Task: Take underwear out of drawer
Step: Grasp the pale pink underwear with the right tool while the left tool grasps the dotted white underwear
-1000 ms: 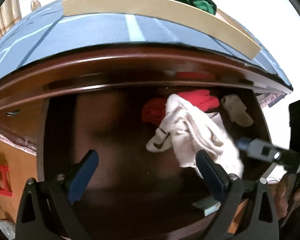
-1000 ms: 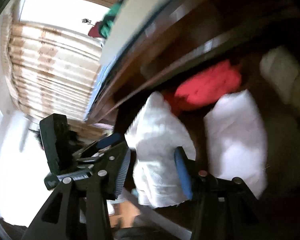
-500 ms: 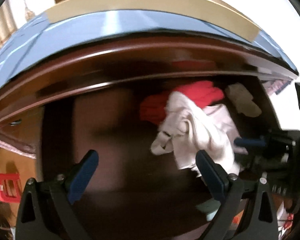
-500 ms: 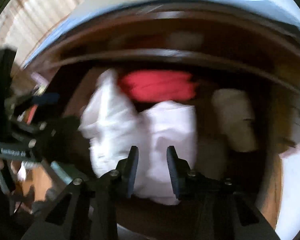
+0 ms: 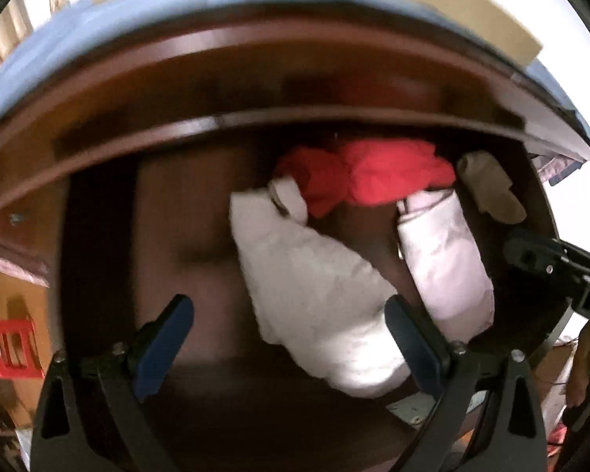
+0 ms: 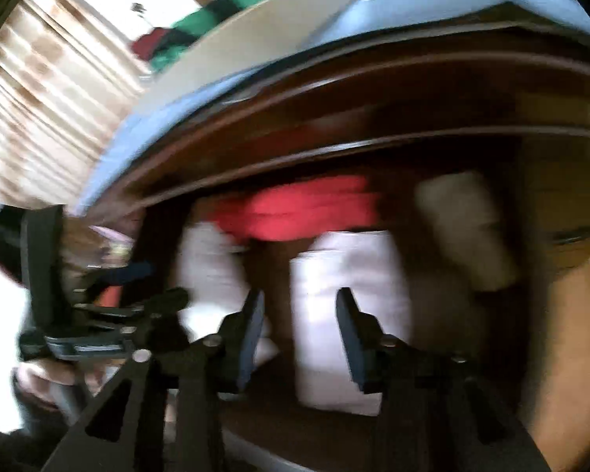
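Since the frame a second earlier, the white underwear [image 5: 314, 295] had dropped out of its bunched-up shape and lay stretched flat in the drawer [image 5: 98, 255], and the right gripper [image 6: 299, 330] no longer had it between its jaws. Those jaws sat partly open with nothing in them, pointed at a second pale folded piece [image 6: 346, 314] lying just right of the white one. The right wrist view was pretty smeared, so fine detail there was a wash.

The left gripper [image 5: 287, 346] had its jaws spread wide, empty too, hovering over the front of the drawer, with the white underwear's lower end sitting just by its right finger [image 5: 409, 346].

Inside the drawer, dark brown wood showed bare on the left half. A red garment [image 5: 373, 177] was bunched at the back, touching the white underwear's top end, and a beige piece [image 5: 487, 188] sat in the back right corner. The pale folded piece [image 5: 444, 259] lay between the white one and the drawer's right wall.

Above the drawer, the table [image 5: 255, 67] top had a blue cover [image 6: 373, 31] with a flat tan board [image 5: 452, 4] on it, and green and red clothes [image 6: 185, 43] piled on the board. Striped curtains [image 6: 39, 118] hung off to the left, and a red crate [image 5: 8, 348] sat low on the left.
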Demonstrator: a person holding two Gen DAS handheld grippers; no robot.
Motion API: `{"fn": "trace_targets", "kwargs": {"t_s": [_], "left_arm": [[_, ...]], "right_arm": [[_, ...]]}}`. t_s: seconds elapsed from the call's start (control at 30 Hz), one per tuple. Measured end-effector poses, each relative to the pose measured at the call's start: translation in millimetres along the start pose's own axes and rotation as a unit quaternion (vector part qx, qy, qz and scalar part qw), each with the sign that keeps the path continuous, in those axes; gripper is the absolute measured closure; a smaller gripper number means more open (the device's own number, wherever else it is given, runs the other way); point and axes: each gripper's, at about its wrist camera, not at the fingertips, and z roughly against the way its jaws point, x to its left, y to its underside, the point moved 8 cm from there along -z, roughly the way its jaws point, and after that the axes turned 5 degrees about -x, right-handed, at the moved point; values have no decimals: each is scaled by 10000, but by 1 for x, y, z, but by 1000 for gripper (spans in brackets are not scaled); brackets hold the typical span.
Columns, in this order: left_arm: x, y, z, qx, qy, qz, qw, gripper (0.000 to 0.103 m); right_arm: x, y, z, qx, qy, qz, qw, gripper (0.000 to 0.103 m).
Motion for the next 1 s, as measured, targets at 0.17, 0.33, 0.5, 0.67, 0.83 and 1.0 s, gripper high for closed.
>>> {"fn": "trace_targets", "kwargs": {"t_s": [0.17, 0.33, 0.5, 0.67, 0.83, 1.0], "left_arm": [[4, 9, -14, 446, -155, 738, 9962, 4], [8, 9, -25, 677, -360, 1339, 9880, 4], [8, 8, -33, 931, -375, 1698, 9803, 4], [9, 11, -43, 1241, -181, 1932, 9731, 3], [8, 7, -48, 1157, 36, 1967, 9736, 16], [-8, 2, -49, 985, 191, 1588, 9822, 36]], "right_arm": [[-21, 22, -16, 505, 563, 98, 9971, 59], [-19, 33, -46, 1038, 972, 487, 9886, 58], [-14, 36, -54, 1275, 1064, 570, 9845, 53], [-17, 40, -59, 1497, 1059, 331, 9825, 52], [-21, 43, -63, 1672, 1093, 261, 9795, 52], [-16, 50, -65, 1746, 1242, 730, 9740, 52]]}}
